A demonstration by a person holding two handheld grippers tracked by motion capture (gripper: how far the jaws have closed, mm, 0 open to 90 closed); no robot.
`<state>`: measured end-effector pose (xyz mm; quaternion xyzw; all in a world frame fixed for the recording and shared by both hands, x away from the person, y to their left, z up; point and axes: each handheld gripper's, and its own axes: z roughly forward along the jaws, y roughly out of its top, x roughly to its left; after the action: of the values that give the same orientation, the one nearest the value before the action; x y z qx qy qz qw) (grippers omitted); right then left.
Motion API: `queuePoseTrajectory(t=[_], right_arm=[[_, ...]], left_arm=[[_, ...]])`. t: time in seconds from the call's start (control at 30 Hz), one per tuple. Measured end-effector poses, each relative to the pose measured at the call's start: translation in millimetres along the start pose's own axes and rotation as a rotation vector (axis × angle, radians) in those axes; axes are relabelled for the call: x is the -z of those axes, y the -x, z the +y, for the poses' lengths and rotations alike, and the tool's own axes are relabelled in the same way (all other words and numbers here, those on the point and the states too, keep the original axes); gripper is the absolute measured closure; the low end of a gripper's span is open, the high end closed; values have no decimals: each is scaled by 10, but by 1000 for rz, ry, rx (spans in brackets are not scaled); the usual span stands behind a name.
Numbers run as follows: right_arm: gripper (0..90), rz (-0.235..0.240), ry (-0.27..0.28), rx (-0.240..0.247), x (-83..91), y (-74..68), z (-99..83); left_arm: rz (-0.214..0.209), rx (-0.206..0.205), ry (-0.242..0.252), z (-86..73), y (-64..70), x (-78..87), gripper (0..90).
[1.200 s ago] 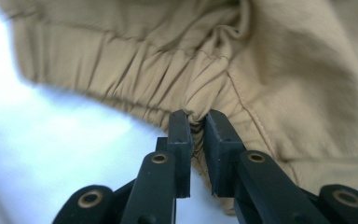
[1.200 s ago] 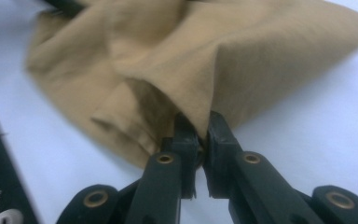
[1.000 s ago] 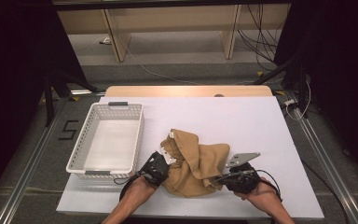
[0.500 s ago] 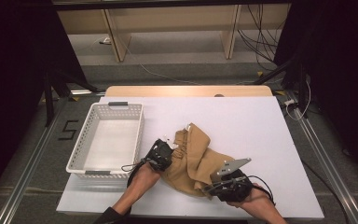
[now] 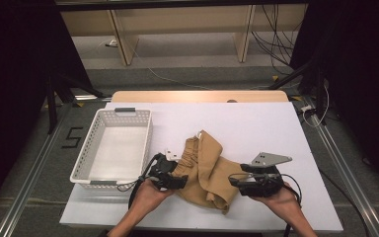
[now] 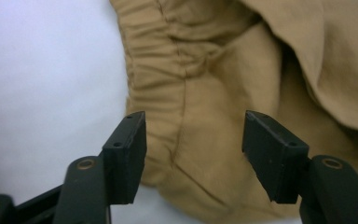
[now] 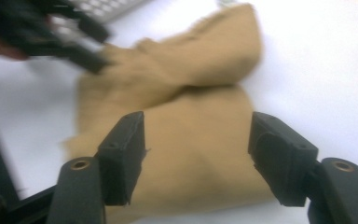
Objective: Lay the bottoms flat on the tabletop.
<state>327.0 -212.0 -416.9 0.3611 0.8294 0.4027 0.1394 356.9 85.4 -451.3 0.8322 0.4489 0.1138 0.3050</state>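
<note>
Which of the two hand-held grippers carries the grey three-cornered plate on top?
The right hand-held gripper, at the tan garment's right edge, carries the plate; the left hand-held gripper, beside the white basket, has none.

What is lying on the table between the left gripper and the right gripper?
In the high view, the crumpled tan garment lies between the left gripper and the right gripper. Each gripper view shows open jaws facing that cloth.

Matt tan cloth garment (image 5: 208, 170); white perforated plastic basket (image 5: 112, 148); smooth white table (image 5: 256, 123).
</note>
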Motion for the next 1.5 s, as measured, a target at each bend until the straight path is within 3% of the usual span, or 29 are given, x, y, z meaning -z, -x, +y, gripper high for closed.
queuePoseTrajectory(t=[0.13, 0.27, 0.5, 0.57, 0.6, 0.73, 0.9, 1.1, 1.23, 1.37, 1.4, 1.43, 1.47, 1.5], right_arm=[[358, -30, -34, -12, -121, 143, 2], [350, -40, -58, -34, -239, 249, 22], [350, -5, -49, 5, -263, 111, 106], [350, 11, -50, 19, -268, 57, 135], [350, 25, -52, 31, -276, -9, 157], [350, 46, -54, 63, -291, -109, 172], [351, 94, -81, 108, -313, -303, 180], [386, 124, -106, 150, -308, -443, 154], [464, 110, -142, 207, -336, -519, 120], [514, 41, -176, 238, -393, -521, 89], [636, 37, -183, 242, -407, -504, 76], [636, 37, -183, 242, -407, -504, 76], [785, 2, -176, 262, -408, -490, 68], [785, 2, -176, 262, -408, -490, 68]], left_arm=[[-29, 24, -20, -104, 26, 46, 364], [-20, 26, -30, -178, 71, 34, 328], [-24, 35, -51, -283, 115, -18, 334], [-21, 44, -46, -285, 105, -40, 376], [-25, 47, -41, -285, 97, -48, 440], [-17, 34, -27, -299, 66, -97, 547], [14, -16, -26, -285, 101, -135, 782], [21, -18, -17, -219, 43, -186, 838], [52, -25, -10, -160, -29, -228, 836], [78, -25, -11, -106, -71, -258, 828], [104, -22, -3, -69, -115, -293, 825], [104, -22, -3, -69, -115, -293, 824], [108, -15, -1, -49, -146, -304, 824], [108, -15, -1, -49, -146, -304, 824]])
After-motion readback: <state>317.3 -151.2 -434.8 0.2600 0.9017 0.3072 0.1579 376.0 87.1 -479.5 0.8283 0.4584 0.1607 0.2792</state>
